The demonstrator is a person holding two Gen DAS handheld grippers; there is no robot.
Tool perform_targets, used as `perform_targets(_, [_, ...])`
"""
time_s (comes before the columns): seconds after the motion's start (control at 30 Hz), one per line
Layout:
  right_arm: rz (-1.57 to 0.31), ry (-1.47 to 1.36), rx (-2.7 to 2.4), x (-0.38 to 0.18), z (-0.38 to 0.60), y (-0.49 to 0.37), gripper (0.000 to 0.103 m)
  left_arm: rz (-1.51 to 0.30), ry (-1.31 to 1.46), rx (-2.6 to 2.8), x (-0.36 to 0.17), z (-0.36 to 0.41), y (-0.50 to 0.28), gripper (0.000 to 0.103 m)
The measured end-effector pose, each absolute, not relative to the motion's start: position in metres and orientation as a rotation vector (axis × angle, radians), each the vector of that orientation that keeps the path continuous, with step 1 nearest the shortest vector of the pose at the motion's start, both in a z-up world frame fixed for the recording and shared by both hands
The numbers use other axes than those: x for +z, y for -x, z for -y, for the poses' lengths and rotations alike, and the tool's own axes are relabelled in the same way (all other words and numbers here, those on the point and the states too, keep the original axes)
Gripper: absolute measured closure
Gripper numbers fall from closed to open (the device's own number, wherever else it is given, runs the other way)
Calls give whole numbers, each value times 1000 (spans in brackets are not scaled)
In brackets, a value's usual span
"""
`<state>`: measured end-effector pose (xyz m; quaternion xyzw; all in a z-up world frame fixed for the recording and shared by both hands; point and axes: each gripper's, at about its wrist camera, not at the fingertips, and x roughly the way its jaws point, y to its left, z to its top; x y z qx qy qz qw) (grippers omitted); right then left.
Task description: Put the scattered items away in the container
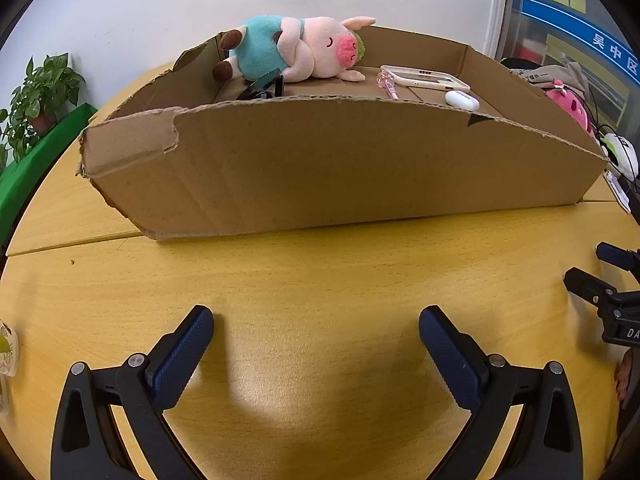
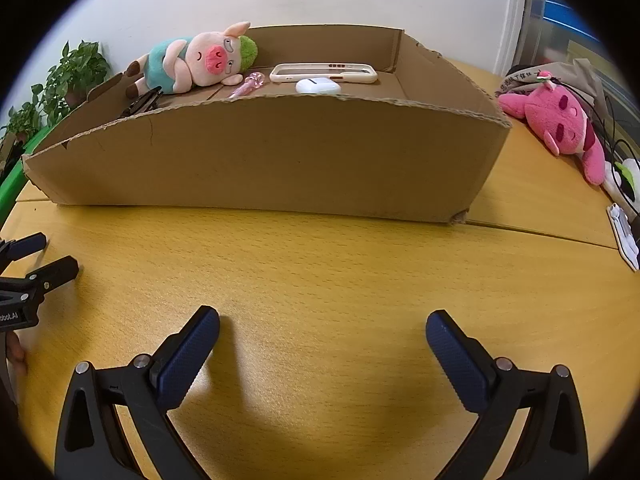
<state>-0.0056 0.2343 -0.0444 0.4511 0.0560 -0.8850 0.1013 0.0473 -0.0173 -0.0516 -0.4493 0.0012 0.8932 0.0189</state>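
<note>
A low cardboard box [image 1: 320, 168] [image 2: 272, 160] stands on the yellow wooden table [image 1: 320, 280] [image 2: 320, 272]. Inside lie a pig plush in a teal shirt [image 1: 296, 50] [image 2: 192, 62], a black object [image 1: 262, 86] [image 2: 142, 102], a pink pen [image 1: 387, 85] [image 2: 248, 84], a phone in a cream case [image 1: 424, 78] [image 2: 324, 73] and a white earbud case [image 1: 462, 100] [image 2: 318, 87]. My left gripper [image 1: 316, 344] is open and empty, low over the table before the box. My right gripper [image 2: 322, 348] is open and empty too; it also shows at the right edge of the left wrist view [image 1: 600, 272].
A pink plush [image 2: 560, 124] [image 1: 570, 106] lies on the table right of the box, beside a beige bag [image 2: 560, 74], cables and a white item [image 2: 624, 236]. A potted plant [image 1: 36, 96] [image 2: 68, 76] and a green surface [image 1: 24, 176] are at the left. A white wall is behind.
</note>
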Motion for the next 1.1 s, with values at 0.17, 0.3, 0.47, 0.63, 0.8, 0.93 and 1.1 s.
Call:
perform_targets(0.17, [-152,-1338,-2622,-44,-234,7,0,3,1404,2764,-49,19,-36,0])
perform_targets(0.3, [-152,-1337,-2623,-44,-235,6,0,4,1404,2766,-49,18,-36,0])
perform_targets(0.47, [-152,-1337,-2623,-44,-235,6,0,4,1404,2767,-49,18,-37,0])
perform_targets(0.63, [-152,-1337,-2622,-44,-235,6,0,4,1404,2769,-49,18,-37,0])
perform_targets(0.8, [-153,-1337,-2622,-44,-235,6,0,5,1405,2770,-49,17,-37,0])
perform_targets(0.93, [-153,-1337,-2622,-44,-236,6,0,5,1405,2770,-49,17,-37,0])
perform_targets(1.1, [-153,-1337,-2622,-44,-236,6,0,5,1405,2771,-49,17,-38,0])
